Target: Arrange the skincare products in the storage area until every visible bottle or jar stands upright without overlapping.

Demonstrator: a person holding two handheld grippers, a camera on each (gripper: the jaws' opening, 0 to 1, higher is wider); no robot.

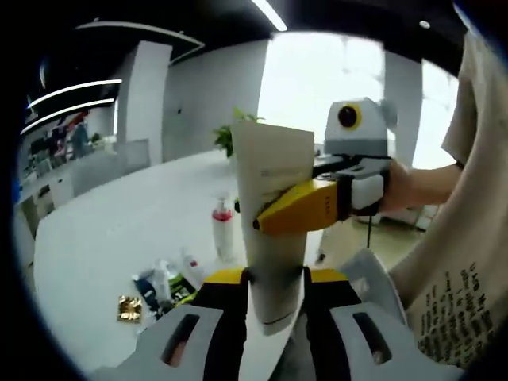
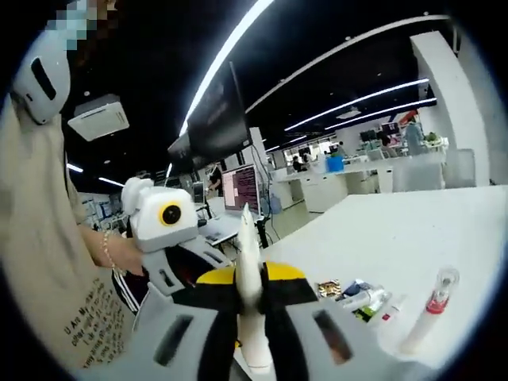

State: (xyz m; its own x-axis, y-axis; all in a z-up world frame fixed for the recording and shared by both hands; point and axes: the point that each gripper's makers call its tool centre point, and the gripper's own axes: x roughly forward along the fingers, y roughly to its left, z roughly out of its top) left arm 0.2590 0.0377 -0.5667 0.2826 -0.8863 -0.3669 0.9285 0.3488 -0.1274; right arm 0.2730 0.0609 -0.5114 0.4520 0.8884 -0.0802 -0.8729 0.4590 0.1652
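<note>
The white tabletop [image 1: 95, 238] carries a red-collared bottle [image 1: 223, 230] standing upright and a heap of small products [image 1: 159, 286] lying near its edge. A pale tube [image 1: 274, 206] is held above the tabletop, apparently for a handover: it is pinched by the left gripper [image 1: 274, 298] and the right gripper [image 2: 250, 305], both jaws pressed on it.

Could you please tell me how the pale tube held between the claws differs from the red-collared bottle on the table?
The pale tube is held in the air by both claws, the left claw and the right claw; the red-collared bottle stands upright on the white table, touched by neither. The tube is flat and wide with a squared end; the bottle is slim and round with a clear cap. Both are pale skincare containers.
</note>
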